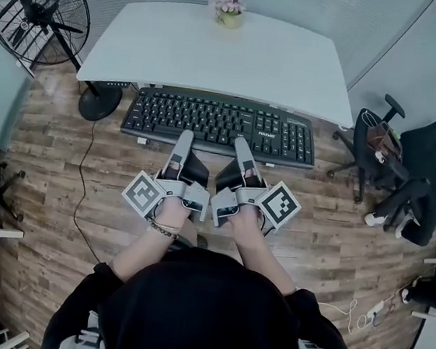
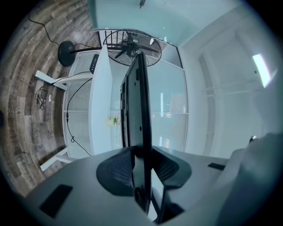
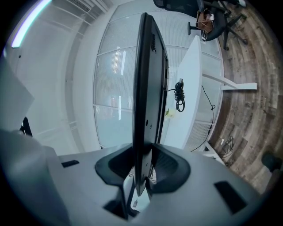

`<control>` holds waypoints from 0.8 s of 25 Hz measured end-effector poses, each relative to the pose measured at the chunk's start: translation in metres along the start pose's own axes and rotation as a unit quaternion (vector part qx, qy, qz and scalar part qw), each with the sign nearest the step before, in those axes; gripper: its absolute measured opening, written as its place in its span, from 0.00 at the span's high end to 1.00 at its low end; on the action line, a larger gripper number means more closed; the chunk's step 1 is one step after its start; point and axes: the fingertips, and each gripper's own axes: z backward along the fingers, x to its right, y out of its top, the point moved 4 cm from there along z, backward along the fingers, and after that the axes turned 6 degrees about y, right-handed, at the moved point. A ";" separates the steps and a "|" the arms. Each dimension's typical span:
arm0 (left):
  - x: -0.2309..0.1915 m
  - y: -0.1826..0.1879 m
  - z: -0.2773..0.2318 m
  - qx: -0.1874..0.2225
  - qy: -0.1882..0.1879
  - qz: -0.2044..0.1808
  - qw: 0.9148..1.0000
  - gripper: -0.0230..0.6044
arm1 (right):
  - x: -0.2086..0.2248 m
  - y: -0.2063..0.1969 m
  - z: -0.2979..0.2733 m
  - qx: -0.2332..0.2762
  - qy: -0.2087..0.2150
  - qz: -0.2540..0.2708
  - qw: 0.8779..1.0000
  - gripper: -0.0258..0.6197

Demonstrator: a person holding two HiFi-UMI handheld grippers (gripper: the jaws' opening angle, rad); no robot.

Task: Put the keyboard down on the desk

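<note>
A standing fan [image 1: 37, 8] is at the left, a flower pot [image 1: 229, 11] sits at the far edge of the white desk [image 1: 216, 56], and an office chair [image 1: 378, 145] stands at the right. The keyboard [image 1: 220, 123] hangs before the desk's near edge, with the left gripper [image 1: 185, 137] and right gripper [image 1: 241, 143] each clamped on its near rim.

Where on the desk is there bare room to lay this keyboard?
Nearly all the desk is bare, from its near edge by the keyboard up to the flower pot at the far edge. Crowding lies off-desk: fan left, chair right.
</note>
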 end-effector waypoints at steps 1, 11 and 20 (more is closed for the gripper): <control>0.000 0.003 0.001 0.000 -0.004 -0.002 1.000 0.77 | 0.001 -0.003 -0.001 0.000 0.002 0.001 1.000 0.78; -0.019 0.009 -0.067 -0.012 -0.004 0.008 1.000 0.77 | 0.026 0.036 -0.051 0.007 -0.007 0.010 1.000 0.78; -0.035 0.042 -0.127 -0.021 -0.002 0.007 1.000 0.77 | 0.049 0.051 -0.113 0.016 -0.006 0.011 1.000 0.78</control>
